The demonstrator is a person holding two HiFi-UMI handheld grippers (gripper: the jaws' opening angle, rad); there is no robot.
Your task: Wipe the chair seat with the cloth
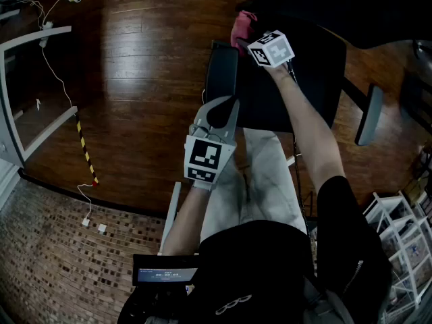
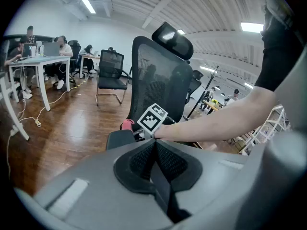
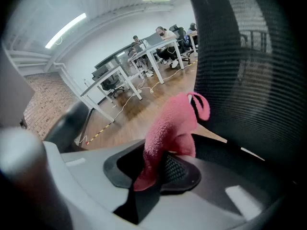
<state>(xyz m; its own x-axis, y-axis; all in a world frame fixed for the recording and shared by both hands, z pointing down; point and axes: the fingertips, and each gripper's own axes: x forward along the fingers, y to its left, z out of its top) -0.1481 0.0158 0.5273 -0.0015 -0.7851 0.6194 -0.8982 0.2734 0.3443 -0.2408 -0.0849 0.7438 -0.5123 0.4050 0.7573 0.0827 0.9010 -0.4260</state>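
Dark wood floor [image 1: 135, 59] at far left, crossed by a white cable [image 1: 54, 66]. Not needed for the task.

Left tongs [image 1: 223, 103]: held low, short of the chair, pointing toward it. Pads pressed together, nothing between them. Idle, and by judgement free to steady the chair if required.

Black armrest [image 1: 221, 69] next, just beside the near left corner of the seat [image 1: 297, 79].

Cloth [image 3: 170, 128]: pink and fleecy, pinched in the right tongs [image 3: 152, 174]. Clamped on a bunched fold, with the bulk standing out past the tips and a small loop [image 3: 206, 107] at the far end. Located over the far left corner of the seat, close to the mesh backrest [image 3: 259, 71]. Contact with the seat not determinable from any view.

Handling, as judged:
- Soft, light and limp. No risk of breakage.
- Little risk of slipping, given the nap.
- Likely to drag as a wad instead of lying flat.

Grip point: keep to the bunched fold, set deep in the pads. Leave enough material free beyond the tips to press flat.

Next move, as judged: lower until the free part bears on the seat. Then sweep rightward across the black upholstery toward the second armrest [image 1: 370, 113]. Wiping judged at or near its start.
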